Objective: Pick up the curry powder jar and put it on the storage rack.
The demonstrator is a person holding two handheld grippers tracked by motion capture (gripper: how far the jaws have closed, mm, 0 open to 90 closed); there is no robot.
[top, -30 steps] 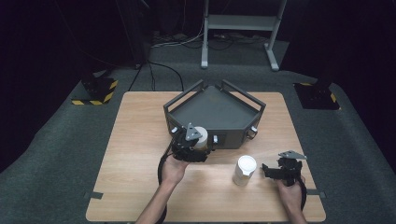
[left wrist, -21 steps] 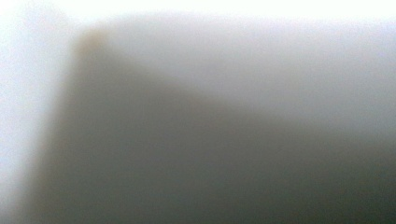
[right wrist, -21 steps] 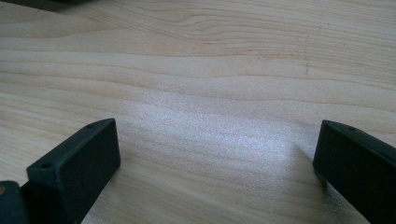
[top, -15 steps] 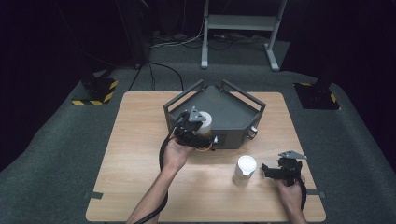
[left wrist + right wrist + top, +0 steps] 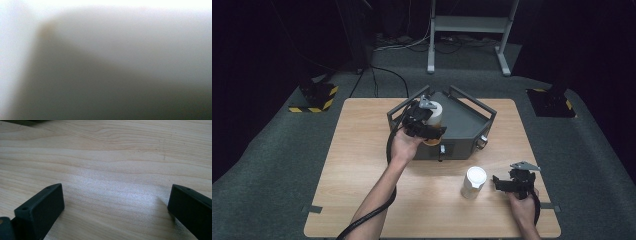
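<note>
Left tongs (image 5: 428,121) grip a white cup (image 5: 433,113) above the grey tray (image 5: 467,125), frame centre (right tongs (image 5: 507,184) open, idle). Lower it upright; release once seated.

Desk (image 5: 362,165) brightly lit from above against a dark, dim room, soft short shadows, left gripper view a pale grey blur, perhaps something too close, right gripper view sharp with grainy sheen on wood
</note>
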